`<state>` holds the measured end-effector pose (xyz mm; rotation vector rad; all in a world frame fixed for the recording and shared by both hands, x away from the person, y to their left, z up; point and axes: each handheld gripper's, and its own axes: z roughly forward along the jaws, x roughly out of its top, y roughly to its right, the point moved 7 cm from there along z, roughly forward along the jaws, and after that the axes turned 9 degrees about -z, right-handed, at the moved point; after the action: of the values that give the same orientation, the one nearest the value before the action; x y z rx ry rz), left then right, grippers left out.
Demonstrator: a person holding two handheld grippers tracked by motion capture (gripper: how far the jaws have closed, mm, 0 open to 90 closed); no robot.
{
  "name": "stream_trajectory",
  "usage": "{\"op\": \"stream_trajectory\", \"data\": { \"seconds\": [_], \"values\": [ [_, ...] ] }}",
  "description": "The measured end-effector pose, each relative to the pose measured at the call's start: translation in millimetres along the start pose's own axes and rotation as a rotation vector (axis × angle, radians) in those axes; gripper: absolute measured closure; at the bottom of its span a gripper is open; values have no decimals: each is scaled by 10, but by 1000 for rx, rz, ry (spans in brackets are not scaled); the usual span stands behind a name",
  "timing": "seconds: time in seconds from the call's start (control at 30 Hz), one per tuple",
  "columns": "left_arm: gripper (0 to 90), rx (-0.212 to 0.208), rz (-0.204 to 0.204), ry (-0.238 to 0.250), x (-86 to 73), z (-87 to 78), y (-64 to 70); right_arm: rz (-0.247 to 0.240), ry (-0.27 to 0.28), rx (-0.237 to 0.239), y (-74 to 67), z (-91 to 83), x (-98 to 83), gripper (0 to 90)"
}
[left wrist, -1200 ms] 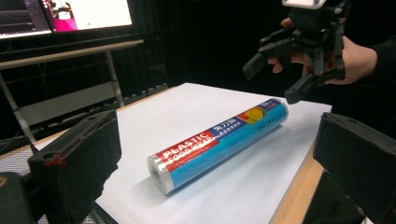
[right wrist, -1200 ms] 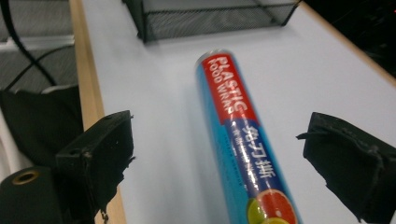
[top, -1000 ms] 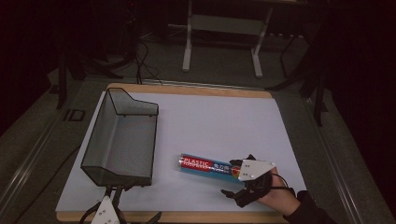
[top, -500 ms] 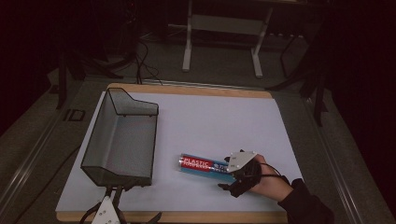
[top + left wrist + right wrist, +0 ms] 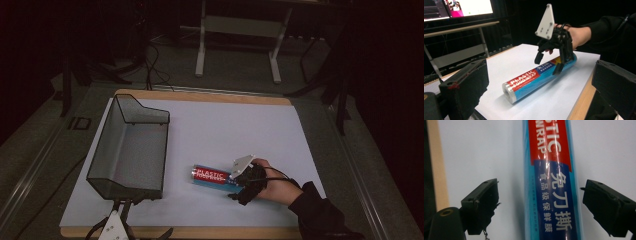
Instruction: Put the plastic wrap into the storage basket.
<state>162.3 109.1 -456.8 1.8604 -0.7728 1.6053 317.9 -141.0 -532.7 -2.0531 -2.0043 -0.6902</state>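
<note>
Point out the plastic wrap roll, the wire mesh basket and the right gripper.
plastic wrap roll (image 5: 212, 175): high view, on its red label.
wire mesh basket (image 5: 103, 184): high view, on its near wall.
right gripper (image 5: 547, 64): left gripper view, midway between its fingertips, over the roll's far end.

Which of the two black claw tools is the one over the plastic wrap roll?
The right gripper, its open jaws straddling the plastic wrap roll. The left gripper sits at the table's near edge by the mesh basket.

The roll of plastic wrap (image 5: 551, 182) lies lengthwise between the right gripper (image 5: 540, 206) jaws, with a gap on each side, neither pad touching it yet. It's on the white sheet (image 5: 481, 150), and the table's wooden edge (image 5: 437, 165) runs along just past one jaw.
</note>
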Motion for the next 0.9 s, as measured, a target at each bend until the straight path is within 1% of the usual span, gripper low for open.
{"op": "stream_trajectory", "data": {
  "seconds": [0.03, 0.07, 0.13, 0.17, 0.2, 0.23, 0.27, 0.33, 0.37, 0.4, 0.47, 0.5, 0.53, 0.57, 0.63, 0.67, 0.73, 0.77, 0.8, 0.83, 0.87, 0.9],
  "values": [
    [15, 0, 1, 0, 1, -2, 0, 3, -17, 5, 25, 47, 2, 134],
    [15, -1, 1, 0, 1, -3, 1, 2, -30, -1, 40, 63, -2, 134],
    [15, 0, 3, 0, 0, -3, 2, 5, -51, 16, 64, 93, -10, 134],
    [15, 2, 4, 1, 0, -1, 3, 11, -64, 16, 77, 109, -14, 134],
    [15, 4, 6, -1, -2, 0, 2, 14, -79, 30, 84, 128, -20, 134],
    [15, 1, 6, -2, -2, 1, 4, 11, -92, 31, 92, 148, -22, 135],
    [15, 2, 6, -2, -3, 1, 3, 14, -107, 44, 91, 169, -24, 140],
    [15, 1, 7, -3, -3, 0, 4, 2, -133, 54, 88, 208, -22, 148],
    [15, 2, 7, -1, -2, 0, 5, 4, -149, 66, 83, 227, -20, 148],
    [15, 2, 6, 0, -1, -1, 5, -1, -162, 62, 87, 245, -14, 149],
    [15, 5, 8, 0, -1, -2, 6, -6, -192, 73, 93, 279, -8, 149],
    [15, 5, 11, -3, -3, -2, 8, -6, -204, 84, 93, 295, -5, 168],
    [15, 3, 11, -3, -4, -2, 10, -8, -217, 92, 98, 308, -3, 168],
    [15, 4, 12, -1, -2, -5, 10, -14, -228, 88, 110, 324, -1, 168],
    [15, 7, 11, 2, 2, -8, 7, -16, -255, 99, 123, 341, 4, 169],
    [15, 5, 10, 2, 2, -10, 6, -21, -267, 94, 133, 350, 8, 170],
    [15, 5, 10, 2, 2, -11, 5, -22, -294, 109, 132, 366, 13, 175],
    [15, 4, 10, 1, 1, -11, 5, -28, -304, 110, 139, 381, 14, 182],
    [15, 4, 11, 1, 0, -10, 6, -27, -319, 126, 131, 391, 13, 198],
    [15, 4, 12, 1, 0, -10, 8, -28, -329, 120, 139, 403, 14, 207],
    [15, 4, 12, 0, -1, -9, 10, -30, -340, 128, 139, 414, 13, 226],
    [15, 2, 11, 0, -1, -7, 12, -40, -349, 129, 140, 429, 11, 225]
  ]
}}
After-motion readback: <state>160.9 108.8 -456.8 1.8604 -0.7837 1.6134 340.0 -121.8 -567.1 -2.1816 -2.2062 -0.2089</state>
